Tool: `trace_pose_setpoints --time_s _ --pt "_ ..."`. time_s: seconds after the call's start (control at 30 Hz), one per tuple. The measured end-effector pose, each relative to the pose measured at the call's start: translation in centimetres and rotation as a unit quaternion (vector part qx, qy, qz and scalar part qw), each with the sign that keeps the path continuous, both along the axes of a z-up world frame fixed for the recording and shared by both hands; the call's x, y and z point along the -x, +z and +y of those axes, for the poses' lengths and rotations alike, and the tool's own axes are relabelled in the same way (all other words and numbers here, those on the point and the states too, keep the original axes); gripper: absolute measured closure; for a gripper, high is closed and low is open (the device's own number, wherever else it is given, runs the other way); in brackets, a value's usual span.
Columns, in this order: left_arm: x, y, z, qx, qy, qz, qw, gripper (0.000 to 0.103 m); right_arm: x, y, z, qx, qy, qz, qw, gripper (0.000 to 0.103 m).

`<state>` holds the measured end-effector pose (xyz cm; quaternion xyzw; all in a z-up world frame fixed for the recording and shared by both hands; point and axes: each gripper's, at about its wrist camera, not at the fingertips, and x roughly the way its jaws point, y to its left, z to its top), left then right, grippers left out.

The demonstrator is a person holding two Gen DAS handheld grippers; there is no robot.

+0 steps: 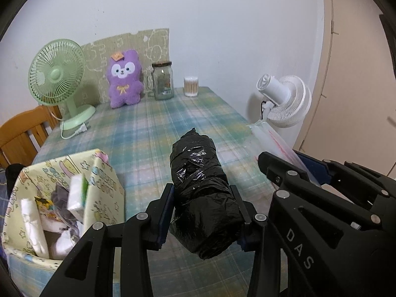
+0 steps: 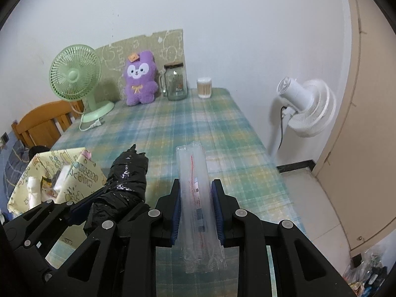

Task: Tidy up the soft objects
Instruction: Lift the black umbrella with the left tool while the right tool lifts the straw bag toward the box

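Observation:
My left gripper [image 1: 201,203] is shut on a roll of black plastic bags [image 1: 198,178], held off the plaid tablecloth [image 1: 158,128] and pointing away from me. That same black roll [image 2: 126,183] shows at the lower left of the right wrist view. My right gripper [image 2: 196,203] is shut on a clear plastic packet with red print [image 2: 193,188], its blue pads [image 2: 176,212] pressing both flat sides. The packet [image 1: 272,143] sticks out past the right gripper in the left wrist view. A yellow patterned fabric storage box [image 1: 61,198] with white packs and small items inside stands at the left.
At the back of the table stand a green desk fan [image 1: 59,81], a purple plush toy [image 1: 125,79], a glass jar [image 1: 163,80] and a tub of cotton swabs [image 1: 191,86]. A white fan [image 2: 307,109] stands off the table's right edge. A wooden chair [image 2: 44,121] is at the left.

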<state>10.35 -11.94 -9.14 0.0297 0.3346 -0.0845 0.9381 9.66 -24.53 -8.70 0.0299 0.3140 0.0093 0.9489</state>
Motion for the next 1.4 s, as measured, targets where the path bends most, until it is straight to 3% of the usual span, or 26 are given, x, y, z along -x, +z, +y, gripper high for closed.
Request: trace_pose_setpoints --time_s 0.77,1.4 --pt "3.4 5.7 2.7 0.005 0.005 -0.070 0.9975 0.059 3.8 6.3 2.8 -0.002 0.011 -0.061 0.998 0.076" --pt "4.9 7.7 7.4 0.011 0.027 -0.102 0.9944 0.059 3.7 8.3 7.8 -0.001 0.026 -0.087 0.996 0.076"
